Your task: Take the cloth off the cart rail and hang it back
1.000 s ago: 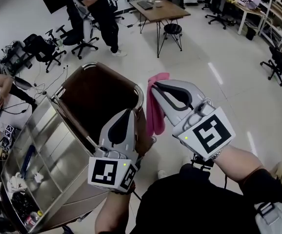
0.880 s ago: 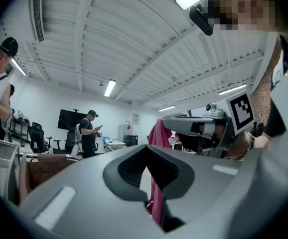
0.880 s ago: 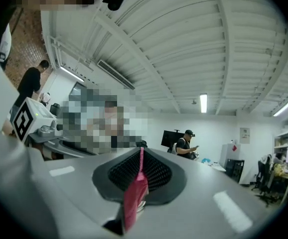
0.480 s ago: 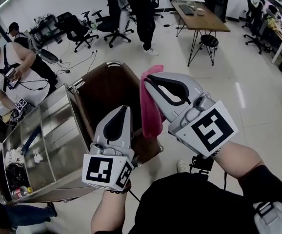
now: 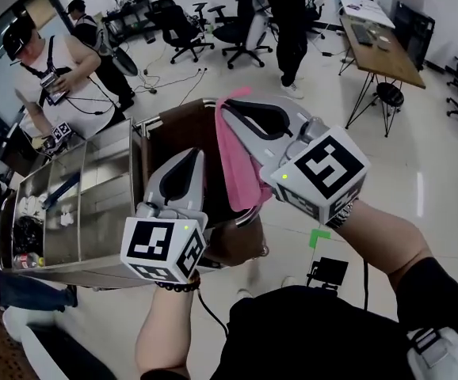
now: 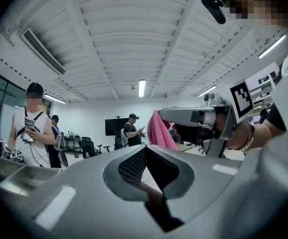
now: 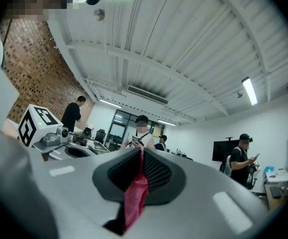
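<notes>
Left gripper [image 5: 196, 153]: light grey moulded plastic shell, with a teardrop recess lined in black ribbed padding. The white rear cube [image 5: 164, 249] bears black square markers, and a small green lamp [image 5: 185, 228] is lit on its top edge.

Right gripper [image 5: 224, 107]: same grey shell and black lining. Its larger white marker cube [image 5: 320, 172] is printed alike.

Operator: black top [image 5: 308, 331] leaving the forearms uncovered. There is a dark beaded bracelet [image 5: 177, 286] at the left wrist and a patterned wristband [image 5: 341, 214] at the right. A thin black cable [image 5: 209, 317] runs below the left forearm. A grey strap with black buckle [image 5: 435, 347] sits at the right shoulder.
</notes>
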